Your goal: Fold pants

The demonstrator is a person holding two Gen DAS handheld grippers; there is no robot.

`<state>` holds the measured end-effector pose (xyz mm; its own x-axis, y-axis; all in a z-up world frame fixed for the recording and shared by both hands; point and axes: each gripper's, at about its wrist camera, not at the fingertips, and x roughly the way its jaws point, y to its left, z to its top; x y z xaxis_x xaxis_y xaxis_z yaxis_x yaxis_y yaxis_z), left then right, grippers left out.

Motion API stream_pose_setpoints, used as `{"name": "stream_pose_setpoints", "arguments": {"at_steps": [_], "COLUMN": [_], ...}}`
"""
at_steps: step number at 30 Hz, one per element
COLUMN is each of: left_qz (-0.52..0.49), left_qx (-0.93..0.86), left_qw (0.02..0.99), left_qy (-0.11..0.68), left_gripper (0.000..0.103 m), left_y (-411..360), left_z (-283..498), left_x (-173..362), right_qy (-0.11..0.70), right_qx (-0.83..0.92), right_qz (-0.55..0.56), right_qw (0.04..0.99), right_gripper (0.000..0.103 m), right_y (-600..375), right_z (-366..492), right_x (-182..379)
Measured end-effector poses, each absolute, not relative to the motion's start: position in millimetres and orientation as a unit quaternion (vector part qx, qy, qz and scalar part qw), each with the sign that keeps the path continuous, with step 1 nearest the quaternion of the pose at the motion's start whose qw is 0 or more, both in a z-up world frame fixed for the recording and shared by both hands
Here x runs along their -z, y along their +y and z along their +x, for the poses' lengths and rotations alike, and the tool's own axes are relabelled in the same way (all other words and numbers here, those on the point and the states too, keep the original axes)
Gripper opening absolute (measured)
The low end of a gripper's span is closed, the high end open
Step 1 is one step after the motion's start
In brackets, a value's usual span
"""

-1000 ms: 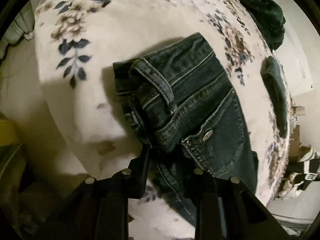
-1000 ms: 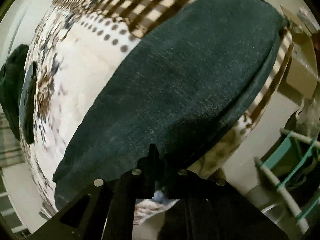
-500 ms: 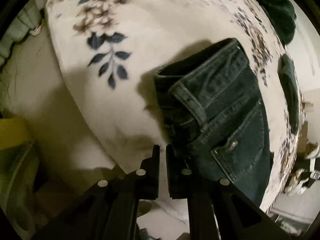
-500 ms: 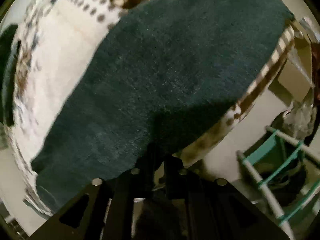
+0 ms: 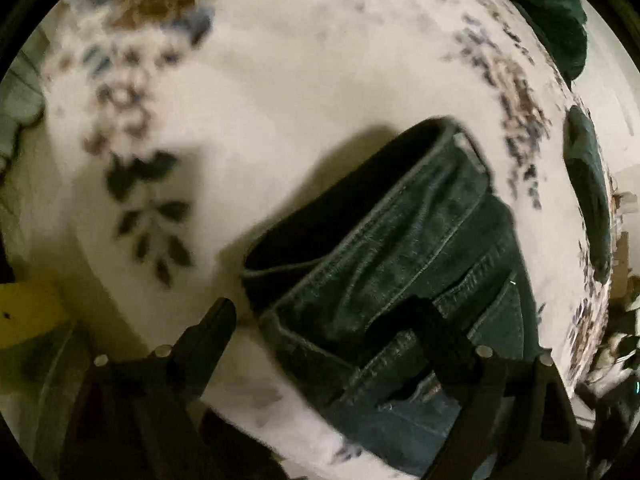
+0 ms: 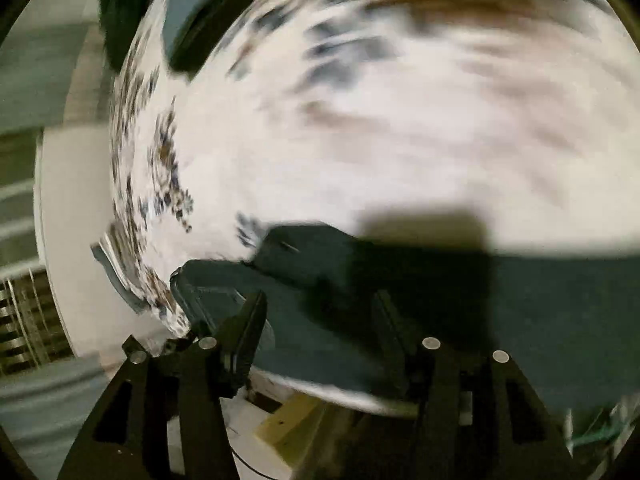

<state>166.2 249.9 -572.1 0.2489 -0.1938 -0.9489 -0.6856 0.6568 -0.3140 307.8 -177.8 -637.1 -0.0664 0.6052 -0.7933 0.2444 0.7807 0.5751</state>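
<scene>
Lying folded on floral blanket (image 5: pixel 304 80): jeans (image 5: pixel 400 248). Left tool (image 5: pixel 320 316) spread w/ waistband between fingers; right tool (image 6: pixel 320 308) spread over denim. Dark garment (image 5: pixel 588 196) nearby.

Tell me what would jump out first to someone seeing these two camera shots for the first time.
The dark denim jeans lying folded on the white floral blanket, waistband gaping open in the middle of the left wrist view. The left gripper is wide open, one finger over the denim by the pocket. In the blurred right wrist view, the right gripper also stands open over the dark cloth near the bed's edge.
</scene>
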Motion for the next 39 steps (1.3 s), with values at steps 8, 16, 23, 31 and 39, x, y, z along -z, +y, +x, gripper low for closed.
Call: {"name": "stream_pose_setpoints", "arguments": {"at_steps": [8,16,23,31,39], "left_qz": [-0.378,-0.356,-0.313,-0.294,-0.358], "left_qx": [-0.124,-0.079,-0.080,-0.107,-0.132], "left_qw": [0.736,0.730,0.718,0.714,0.681], "left_qy": [0.548,0.578,0.617,0.627,0.626], "left_gripper": [0.028,0.028,0.043,0.082,0.082], "left_y": [260.6,268.5,256.8,253.1,269.6], "left_z": [135.6,127.5,139.7,143.8,146.4], "left_x": [558.6,555.8,540.5,536.9,582.6], "right_qy": [0.774,0.767,0.753,0.765,0.742], "right_qx": [-0.128,-0.099,-0.102,-0.131,-0.146], "right_qz": [0.215,0.239,0.299,0.197,0.086], "right_qw": [0.581,0.587,0.577,0.599,0.649], "right_gripper": [0.010,0.007,0.046,0.063,0.002], "right_y": [-97.5,-118.0,-148.6,-156.7,-137.8], "right_z": [350.8,369.7,382.9,346.3,347.5], "right_x": [686.3,660.4,667.2,648.0,643.9]}}
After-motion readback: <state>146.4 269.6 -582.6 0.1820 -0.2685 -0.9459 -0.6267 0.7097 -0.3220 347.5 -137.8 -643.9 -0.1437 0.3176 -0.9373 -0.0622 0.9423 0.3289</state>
